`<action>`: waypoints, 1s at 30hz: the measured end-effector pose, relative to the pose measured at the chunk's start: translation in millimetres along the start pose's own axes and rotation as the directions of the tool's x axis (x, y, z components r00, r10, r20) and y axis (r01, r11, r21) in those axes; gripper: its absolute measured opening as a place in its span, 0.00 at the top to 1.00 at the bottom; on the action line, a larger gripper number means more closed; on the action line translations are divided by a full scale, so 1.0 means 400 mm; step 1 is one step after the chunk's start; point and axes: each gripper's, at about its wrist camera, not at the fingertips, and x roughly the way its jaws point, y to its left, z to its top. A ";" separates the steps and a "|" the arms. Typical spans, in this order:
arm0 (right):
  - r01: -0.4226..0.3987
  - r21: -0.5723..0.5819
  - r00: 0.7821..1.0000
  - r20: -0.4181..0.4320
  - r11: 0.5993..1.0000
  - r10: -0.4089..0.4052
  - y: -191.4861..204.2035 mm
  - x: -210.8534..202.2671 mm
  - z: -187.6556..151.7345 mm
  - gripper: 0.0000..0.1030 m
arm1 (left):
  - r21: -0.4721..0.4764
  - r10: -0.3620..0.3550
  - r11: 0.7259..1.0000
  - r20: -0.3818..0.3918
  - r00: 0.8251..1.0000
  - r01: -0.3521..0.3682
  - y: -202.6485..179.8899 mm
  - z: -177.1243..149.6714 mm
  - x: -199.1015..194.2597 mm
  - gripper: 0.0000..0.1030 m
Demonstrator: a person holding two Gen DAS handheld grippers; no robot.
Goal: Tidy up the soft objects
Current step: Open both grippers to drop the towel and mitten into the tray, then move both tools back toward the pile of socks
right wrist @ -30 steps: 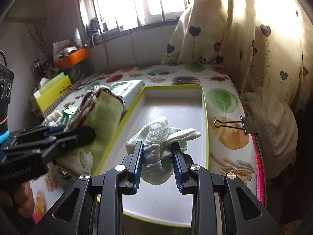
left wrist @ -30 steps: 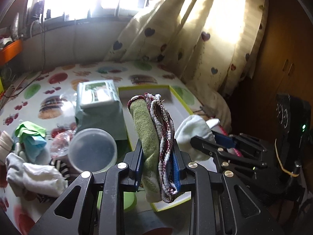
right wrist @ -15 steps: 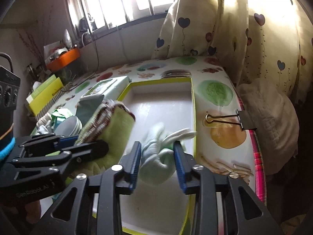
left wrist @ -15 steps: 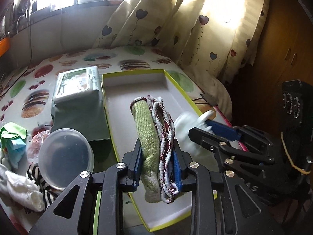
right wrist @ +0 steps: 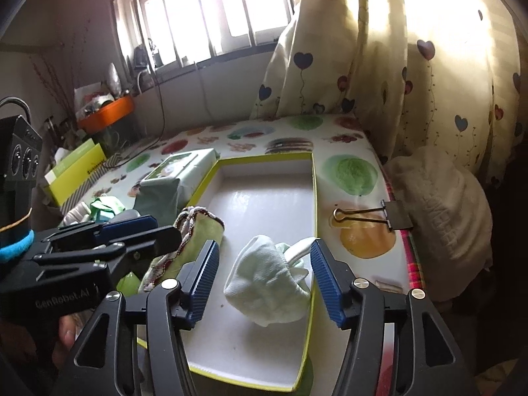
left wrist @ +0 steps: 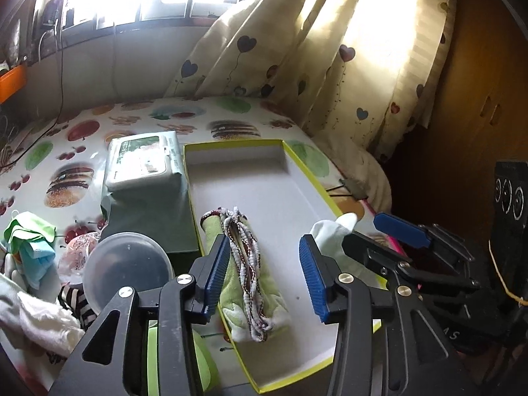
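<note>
Both tongs now opening off green cloth and glove; binder clip only rightward.

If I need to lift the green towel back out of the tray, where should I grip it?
Grip the green towel across its middle, from above, one jaw on each long side. It lies as a narrow folded roll lengthwise along the tray's left wall; that wall probably crowds the left jaw, so come down steeply.
</note>
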 end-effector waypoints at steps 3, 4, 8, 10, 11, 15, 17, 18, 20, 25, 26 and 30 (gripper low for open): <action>0.016 -0.001 1.000 0.004 1.000 -0.016 0.008 -0.017 -0.004 0.42 | 0.006 -0.010 1.000 0.014 1.000 0.010 -0.005 0.000 -0.019 0.56; 0.018 0.003 1.000 0.008 1.000 -0.018 0.010 -0.026 -0.006 0.42 | 0.011 -0.011 1.000 0.016 1.000 0.011 -0.008 -0.001 -0.024 0.56; 0.035 0.013 0.999 0.030 0.999 -0.035 0.019 -0.058 -0.021 0.41 | 0.028 -0.007 1.000 0.017 1.000 0.006 -0.019 -0.004 -0.050 0.56; 0.034 0.020 0.999 0.033 0.999 -0.035 0.024 -0.078 -0.032 0.37 | 0.030 -0.001 1.000 0.023 1.000 0.000 -0.022 -0.008 -0.068 0.56; 0.035 0.018 0.999 0.031 0.999 -0.036 0.028 -0.086 -0.036 0.35 | 0.028 -0.001 1.000 0.028 1.000 0.000 -0.023 -0.012 -0.078 0.56; 0.038 0.002 0.999 0.030 0.999 -0.038 0.048 -0.131 -0.052 0.33 | 0.012 -0.009 1.000 0.054 0.998 0.009 -0.026 -0.027 -0.120 0.56; 0.036 -0.007 0.999 0.032 0.999 -0.036 0.057 -0.152 -0.060 0.33 | 0.003 -0.026 1.000 0.067 0.997 0.026 -0.024 -0.035 -0.141 0.56; 0.037 -0.013 0.999 0.033 0.999 -0.036 0.066 -0.163 -0.064 0.33 | 0.000 -0.032 0.999 0.071 0.997 0.032 -0.023 -0.038 -0.151 0.56; 0.038 -0.029 0.998 0.041 0.999 -0.037 0.081 -0.184 -0.071 0.30 | 0.001 -0.036 0.999 0.074 0.997 0.036 -0.024 -0.044 -0.163 0.56; 0.039 -0.061 0.999 0.020 0.997 -0.038 0.122 -0.208 -0.084 0.27 | -0.008 -0.041 0.999 0.079 0.996 0.041 -0.019 -0.057 -0.192 0.56; 0.033 -0.064 0.999 0.015 0.997 -0.033 0.131 -0.211 -0.087 0.27 | -0.007 -0.037 0.999 0.079 0.996 0.038 -0.018 -0.061 -0.200 0.56; 0.034 -0.060 0.999 0.001 0.998 -0.034 0.155 -0.218 -0.091 0.27 | -0.001 -0.027 1.000 0.084 0.996 0.027 -0.007 -0.071 -0.222 0.56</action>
